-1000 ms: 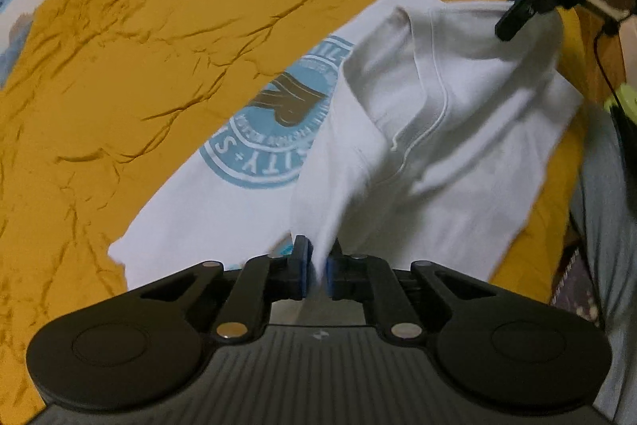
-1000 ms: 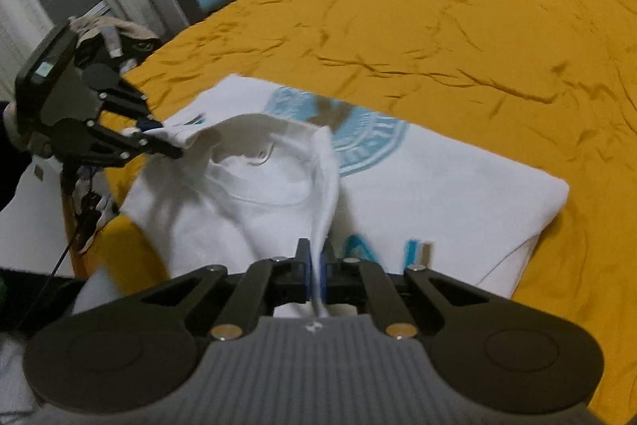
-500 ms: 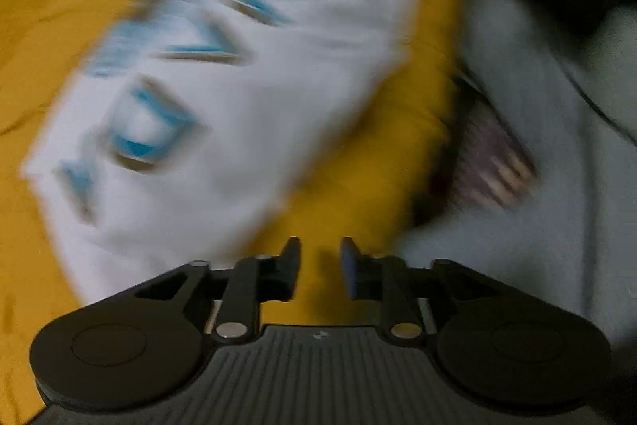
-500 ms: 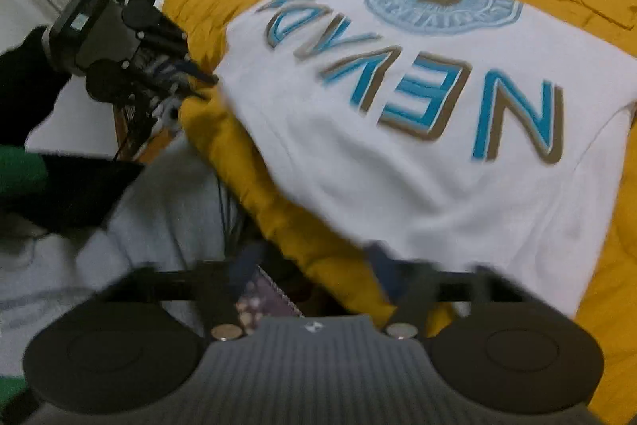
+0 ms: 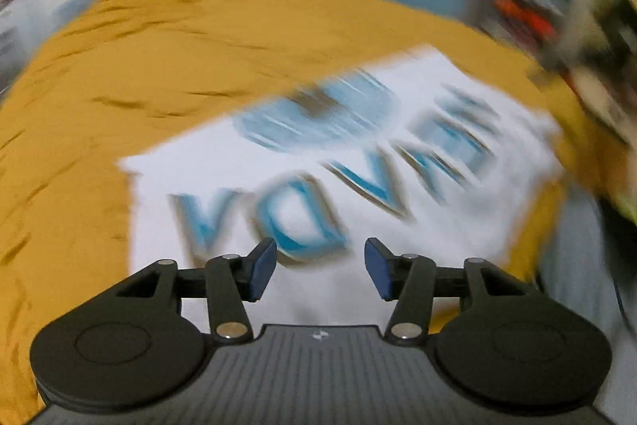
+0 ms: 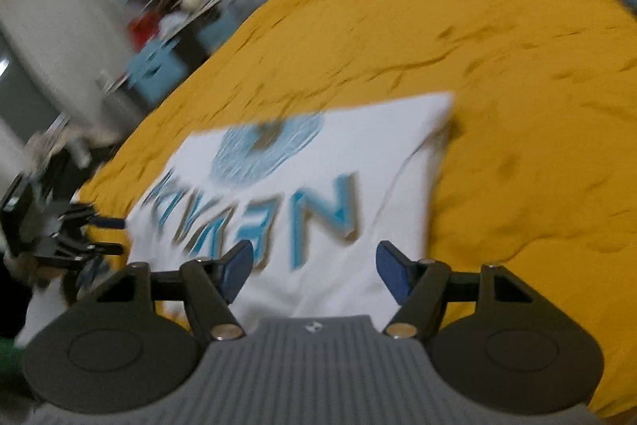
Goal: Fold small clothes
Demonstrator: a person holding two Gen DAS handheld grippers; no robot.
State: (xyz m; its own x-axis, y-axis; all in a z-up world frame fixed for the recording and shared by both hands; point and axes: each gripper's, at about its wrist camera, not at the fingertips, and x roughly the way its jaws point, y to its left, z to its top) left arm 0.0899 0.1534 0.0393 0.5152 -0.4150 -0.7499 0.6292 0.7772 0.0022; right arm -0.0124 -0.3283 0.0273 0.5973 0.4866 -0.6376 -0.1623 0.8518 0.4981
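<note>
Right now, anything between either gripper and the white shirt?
Nothing visible. The white shirt lies flat on the yellow bedspread. The right gripper and left gripper both hang open just above its near edge, the left's jaws having just been opening, empty.

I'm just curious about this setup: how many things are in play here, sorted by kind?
Folded white T-shirts with blue lettering: 1
Mustard-yellow bedspreads: 1
Black two-finger claws with blue pads: 2, the left claw and the right claw, both open with nothing between the pads
Total: 4
</note>
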